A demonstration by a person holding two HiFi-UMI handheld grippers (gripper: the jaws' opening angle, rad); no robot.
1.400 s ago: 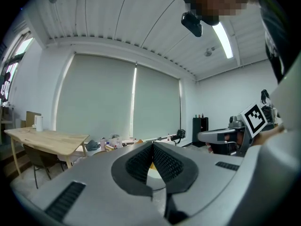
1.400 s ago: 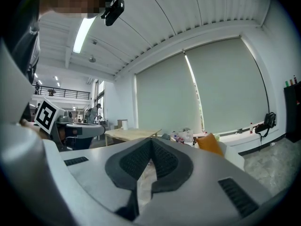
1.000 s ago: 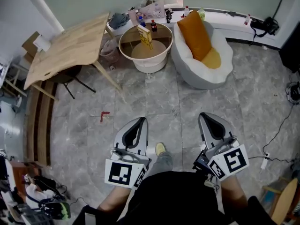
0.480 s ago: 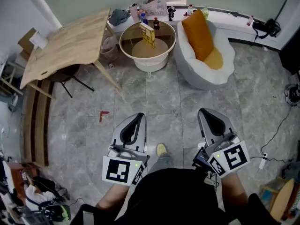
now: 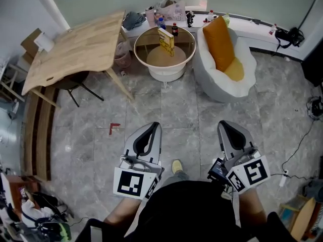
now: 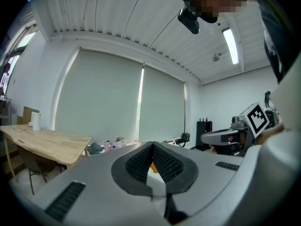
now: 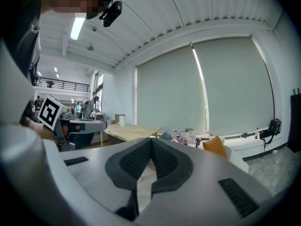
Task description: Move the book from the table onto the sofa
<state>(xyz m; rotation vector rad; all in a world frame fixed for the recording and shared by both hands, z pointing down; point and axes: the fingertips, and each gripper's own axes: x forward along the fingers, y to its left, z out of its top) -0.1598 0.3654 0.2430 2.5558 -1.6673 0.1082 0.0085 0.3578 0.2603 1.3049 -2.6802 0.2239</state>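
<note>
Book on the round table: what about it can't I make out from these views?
Head view: book too small; cover print unreadable, and whether it stands free or leans is unclear.
Left gripper view: shut fingers hide the round table and the book.
Right gripper view: fingers cover the round table too; book not seen.

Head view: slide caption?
Left gripper and right gripper, both shut, face a yellow book upright on the round table beside the sofa.

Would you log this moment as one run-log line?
yellow book: upright on round white table | left gripper: shut, empty | right gripper: shut, empty
</note>
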